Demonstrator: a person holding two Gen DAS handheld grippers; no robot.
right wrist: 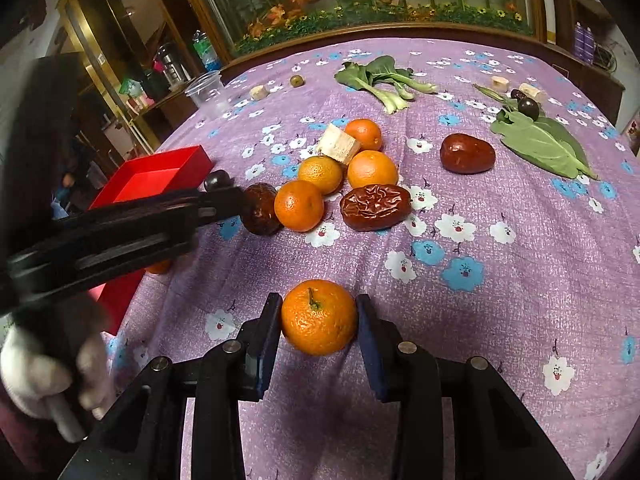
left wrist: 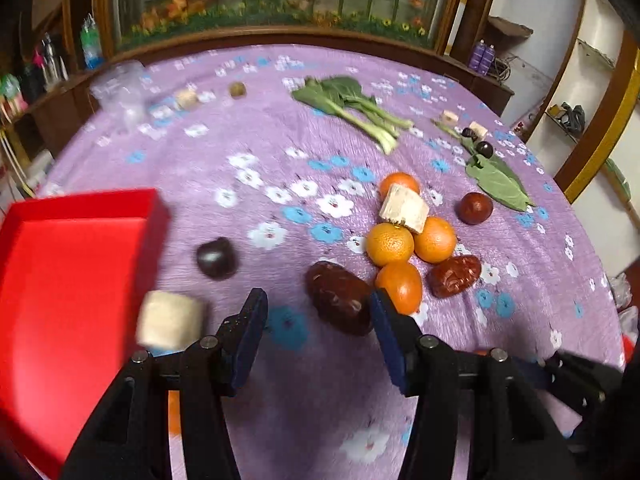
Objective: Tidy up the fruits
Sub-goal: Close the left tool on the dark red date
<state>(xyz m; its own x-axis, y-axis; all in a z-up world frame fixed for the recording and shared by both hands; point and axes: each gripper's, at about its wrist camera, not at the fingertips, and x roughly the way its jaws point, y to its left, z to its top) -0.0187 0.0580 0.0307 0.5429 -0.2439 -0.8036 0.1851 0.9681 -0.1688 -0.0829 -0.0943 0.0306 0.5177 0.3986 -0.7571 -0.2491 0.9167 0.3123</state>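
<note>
The right claw (right wrist: 318, 320) is closed on a tangerine (right wrist: 319, 317), its blue pads pressed against both sides of the fruit just above the purple flowered cloth of the table (right wrist: 500, 280). The left claw (left wrist: 318, 312) stands open, with nothing between its jaws; a dark wrinkled date (left wrist: 339, 298) lies on the cloth just ahead of them, close to the right finger. From the right wrist view, this claw reaches in from the left, its tip at that same date (right wrist: 260, 209).

Beyond the date sits a cluster of four tangerines (left wrist: 390, 244) with a pale cut chunk (left wrist: 404, 208) resting on top of them (what it is cannot be told). A second wrinkled date (right wrist: 375, 207) lies beside the cluster, and a smooth red date (right wrist: 467, 153) sits apart to the right. A red tray (left wrist: 60, 280) lies at the left, with a dark plum (left wrist: 216, 258) near its corner. Leafy greens (right wrist: 380, 80) lie farther back.
</note>
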